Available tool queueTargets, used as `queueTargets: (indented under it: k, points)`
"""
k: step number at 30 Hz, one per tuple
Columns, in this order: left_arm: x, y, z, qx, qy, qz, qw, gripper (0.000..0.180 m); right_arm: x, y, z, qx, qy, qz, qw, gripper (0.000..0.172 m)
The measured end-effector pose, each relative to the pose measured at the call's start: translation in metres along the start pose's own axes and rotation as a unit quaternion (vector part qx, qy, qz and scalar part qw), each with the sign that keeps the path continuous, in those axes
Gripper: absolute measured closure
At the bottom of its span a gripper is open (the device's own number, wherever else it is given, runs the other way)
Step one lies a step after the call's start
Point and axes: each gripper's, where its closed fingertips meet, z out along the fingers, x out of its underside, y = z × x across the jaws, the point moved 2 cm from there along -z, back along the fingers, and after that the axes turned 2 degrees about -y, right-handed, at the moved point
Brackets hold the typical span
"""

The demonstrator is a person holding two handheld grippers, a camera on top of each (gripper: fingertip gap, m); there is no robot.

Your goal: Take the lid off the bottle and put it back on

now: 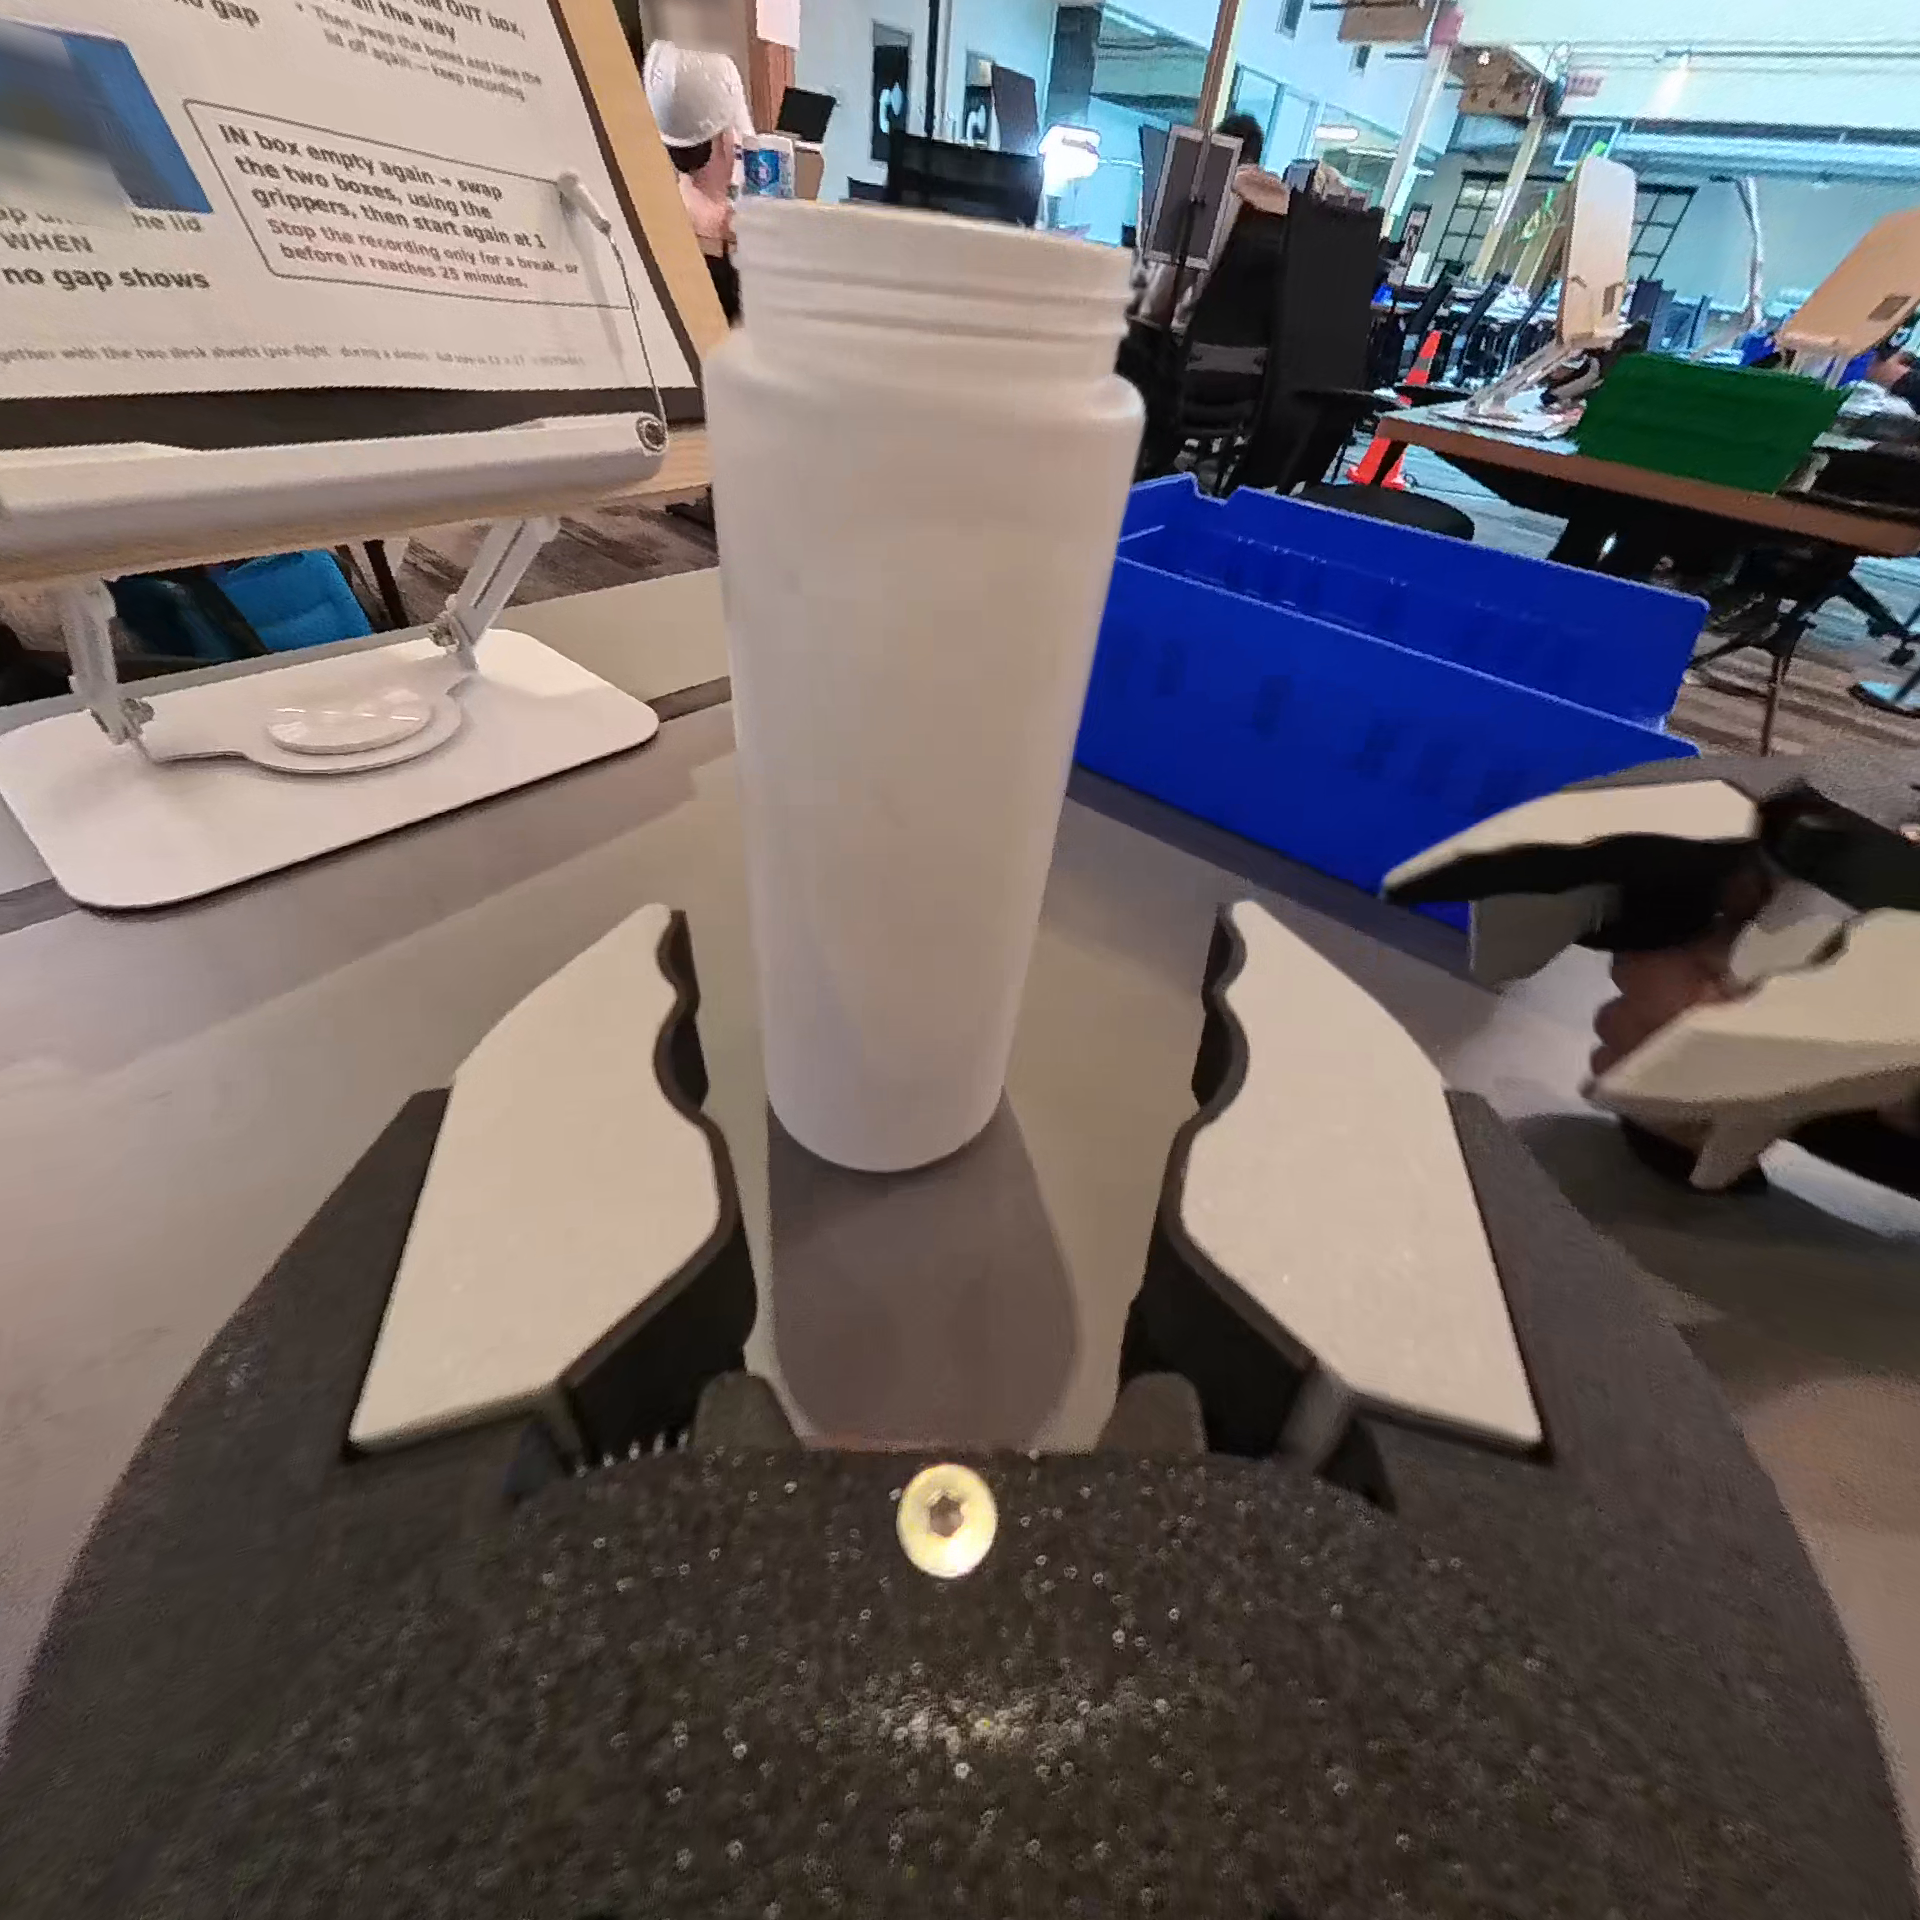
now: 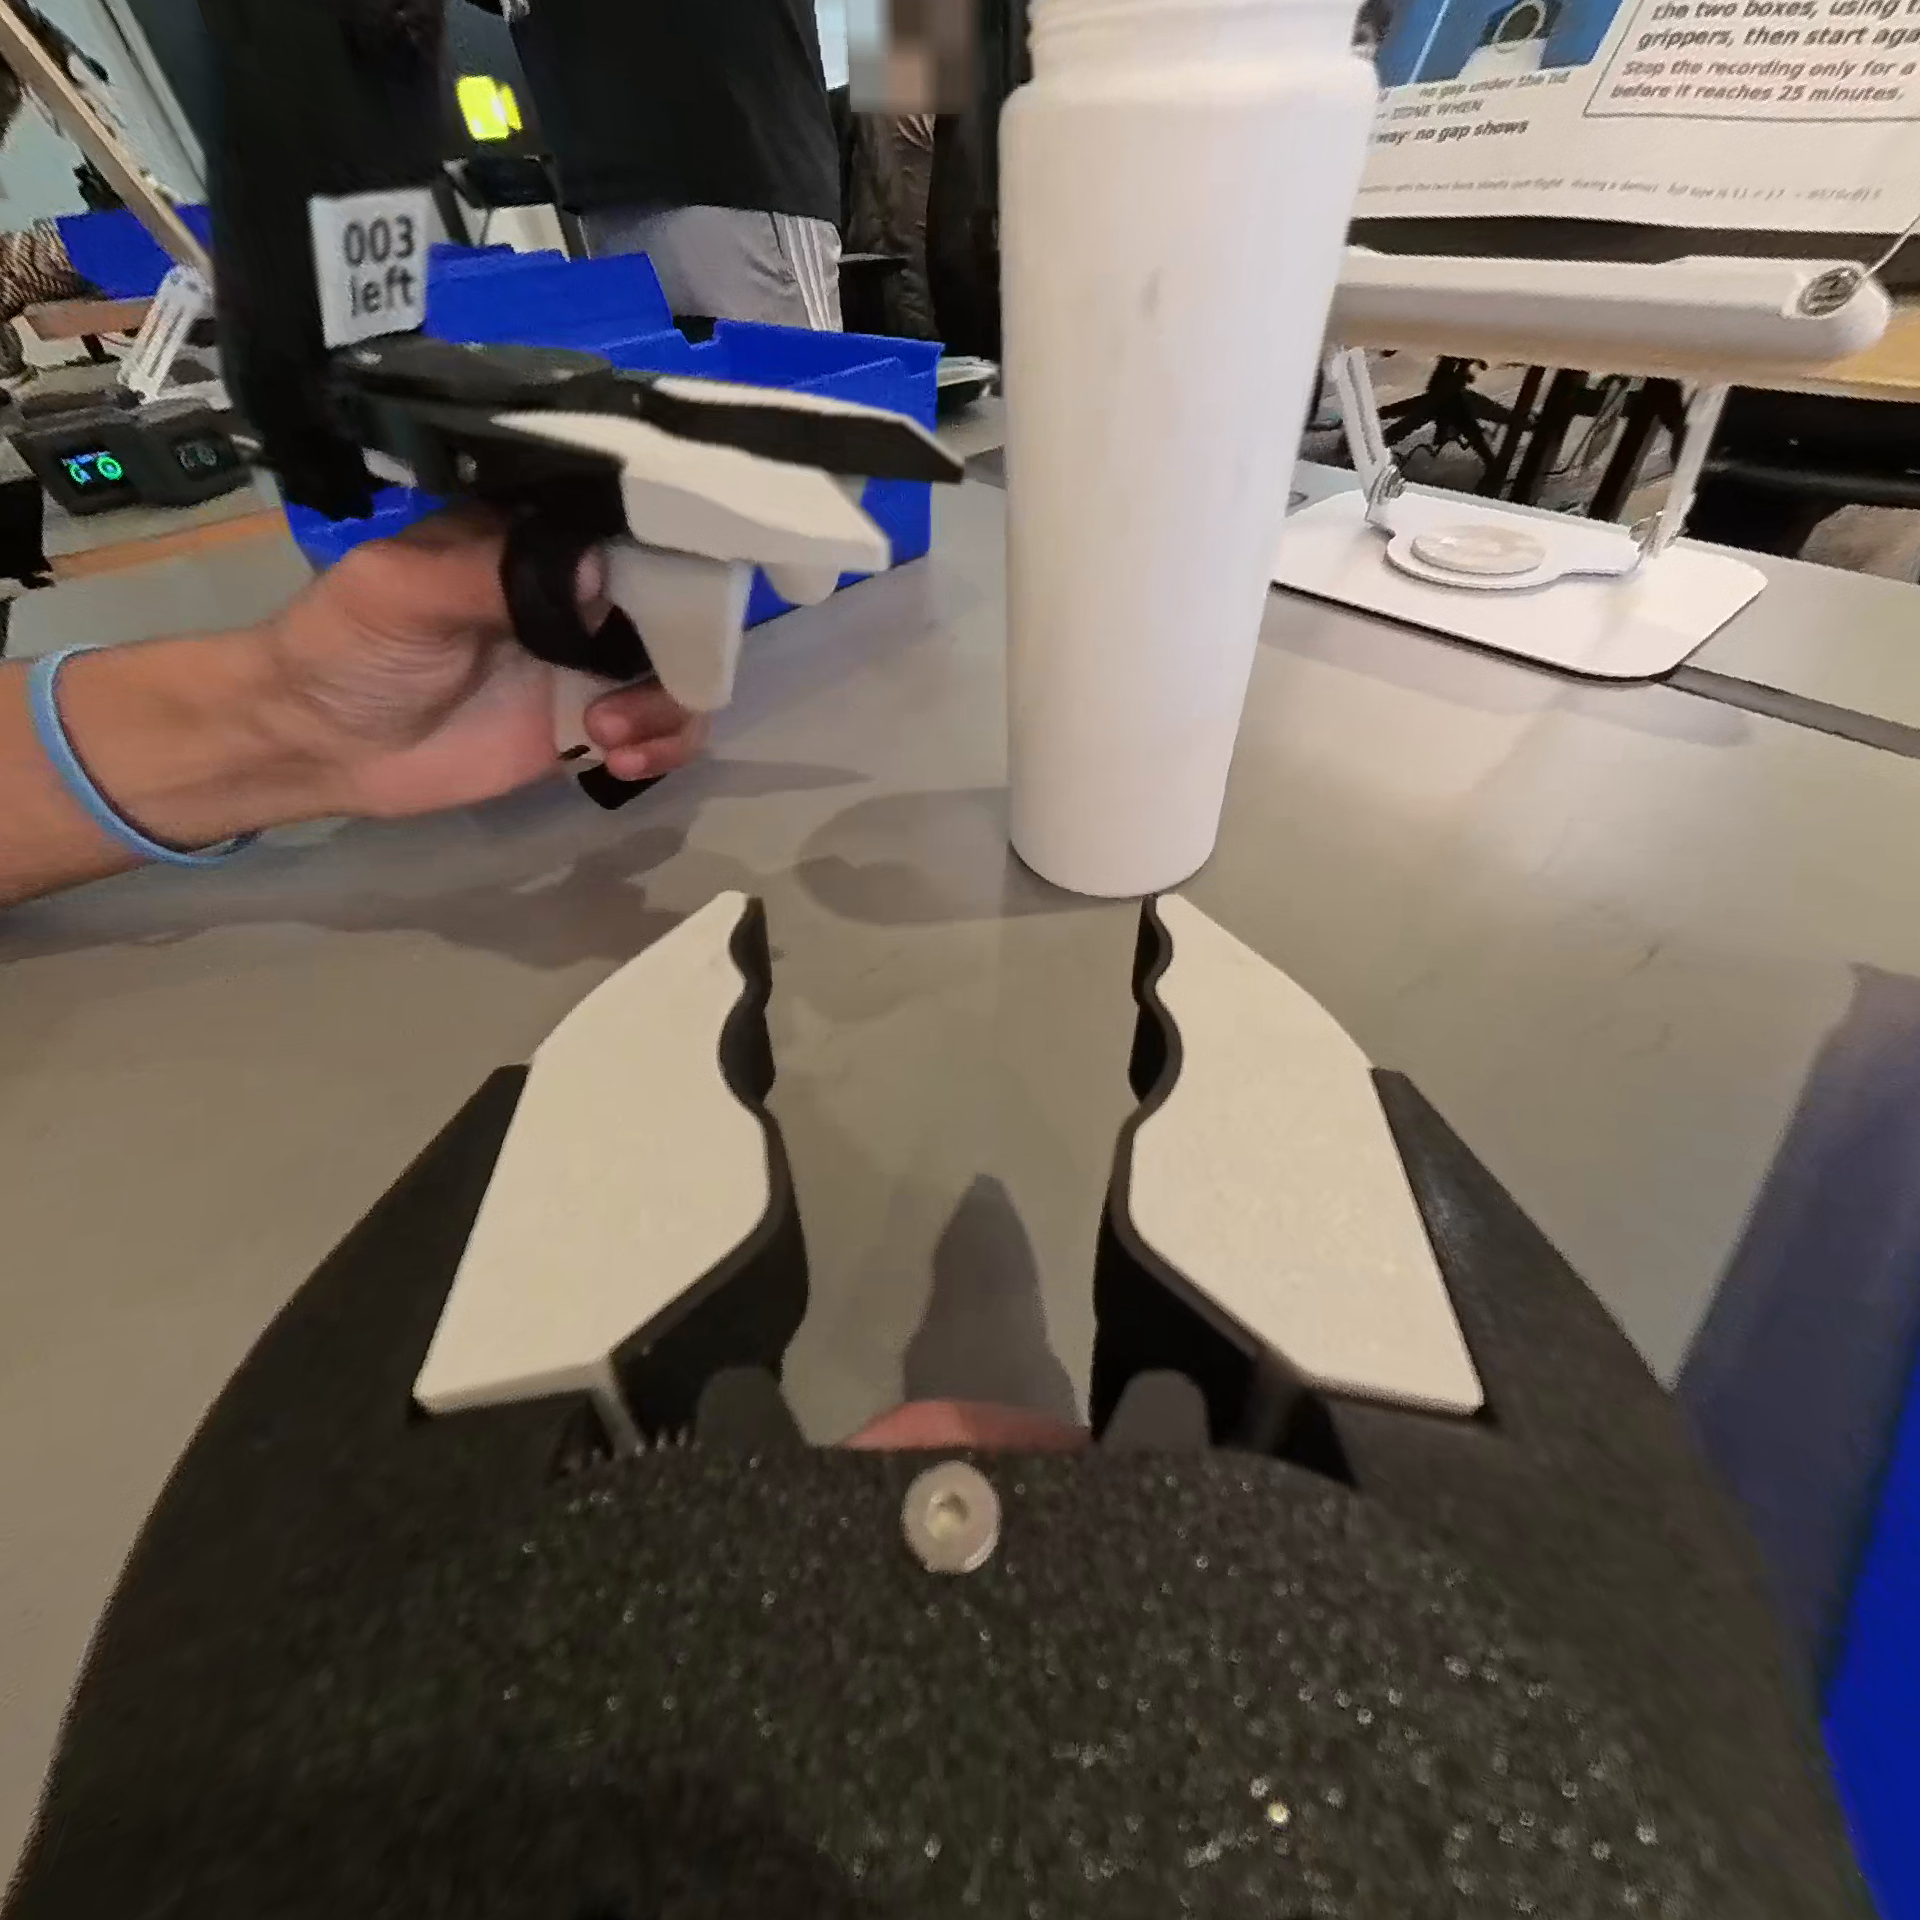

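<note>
Only from the left wrist, the bottle shows uncapped; both grippers' fingers released.

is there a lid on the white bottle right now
No, the white bottle stands upright on the table with its threaded neck bare and its mouth open in the left wrist view.

Stood upright on the table: bottle, between spread left gripper fingers, untouched; bin behind-right, document stand behind-left.
</note>
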Motion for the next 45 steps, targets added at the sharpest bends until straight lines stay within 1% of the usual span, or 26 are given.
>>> queueTargets:
  k: [2, 4, 7, 10, 12, 13, 15, 17, 20, 23, 25, 26, 28, 31, 34, 35, 37, 39, 42, 45]
  points:
    - [0.004, -0.004, -0.006, 0.011, 0.009, -0.001, 1.000, 0.089, -0.004, -0.005, 0.006, 0.003, -0.001, 0.010, 1.000, 0.104]
    - [0.007, -0.006, -0.013, 0.008, 0.019, 0.005, 1.000, 0.092, -0.009, -0.009, 0.015, 0.002, 0.000, 0.008, 1.000, 0.104]
    - [0.003, -0.016, -0.028, 0.011, 0.042, -0.003, 0.999, 0.094, -0.012, -0.013, 0.024, 0.006, 0.006, -0.006, 1.000, 0.103]
    - [-0.019, -0.031, -0.061, 0.020, 0.046, -0.007, 0.999, 0.096, -0.008, -0.010, 0.018, 0.003, 0.007, -0.002, 1.000, 0.103]
    - [-0.042, -0.035, -0.093, 0.019, 0.035, 0.016, 0.999, 0.092, -0.004, -0.008, 0.012, 0.010, 0.012, -0.013, 1.000, 0.103]
    - [-0.051, -0.030, -0.109, 0.008, 0.046, 0.034, 0.998, 0.092, -0.003, -0.008, 0.009, 0.013, 0.013, -0.017, 1.000, 0.104]
    - [-0.056, -0.005, -0.143, -0.038, 0.100, 0.067, 0.992, 0.093, 0.000, -0.003, 0.005, 0.008, 0.014, -0.015, 1.000, 0.104]
    - [-0.049, 0.037, -0.178, -0.109, 0.166, 0.084, 0.977, 0.095, 0.003, 0.002, 0.003, 0.002, 0.014, -0.014, 1.000, 0.104]
    - [-0.023, 0.106, -0.220, -0.198, 0.259, 0.051, 0.944, 0.095, 0.003, 0.007, 0.003, -0.007, 0.014, -0.020, 1.000, 0.104]
    - [0.015, 0.164, -0.242, -0.260, 0.343, 0.022, 0.902, 0.094, 0.003, 0.010, 0.006, -0.018, 0.019, -0.021, 0.999, 0.104]
    - [0.037, 0.186, -0.243, -0.272, 0.387, -0.001, 0.881, 0.091, 0.003, 0.012, 0.008, -0.023, 0.019, -0.024, 0.999, 0.104]
    - [0.047, 0.192, -0.239, -0.268, 0.400, -0.011, 0.876, 0.090, 0.003, 0.014, 0.009, -0.026, 0.021, -0.026, 0.999, 0.104]
    - [0.063, 0.203, -0.228, -0.259, 0.419, -0.029, 0.869, 0.090, 0.004, 0.017, 0.011, -0.029, 0.024, -0.033, 0.999, 0.104]
    - [0.084, 0.218, -0.218, -0.256, 0.448, -0.046, 0.856, 0.085, 0.005, 0.020, 0.012, -0.029, 0.029, -0.047, 0.998, 0.104]
    - [0.099, 0.224, -0.211, -0.236, 0.454, -0.084, 0.855, 0.088, 0.005, 0.021, 0.011, -0.030, 0.028, -0.050, 0.998, 0.104]
    - [0.101, 0.225, -0.210, -0.230, 0.451, -0.097, 0.857, 0.092, 0.005, 0.020, 0.011, -0.030, 0.027, -0.048, 0.998, 0.104]
    - [0.096, 0.226, -0.209, -0.220, 0.436, -0.099, 0.867, 0.113, 0.004, 0.018, 0.010, -0.028, 0.024, -0.041, 0.998, 0.104]
    - [0.092, 0.221, -0.207, -0.195, 0.423, -0.098, 0.880, 0.113, 0.004, 0.017, 0.009, -0.028, 0.022, -0.035, 0.999, 0.105]
    - [0.082, 0.215, -0.208, -0.172, 0.415, -0.066, 0.891, 0.114, -0.001, 0.016, 0.014, -0.032, 0.026, -0.041, 0.998, 0.105]
    - [0.055, 0.207, -0.211, -0.161, 0.405, -0.005, 0.900, 0.114, -0.023, 0.021, 0.025, -0.052, 0.023, -0.053, 0.997, 0.104]
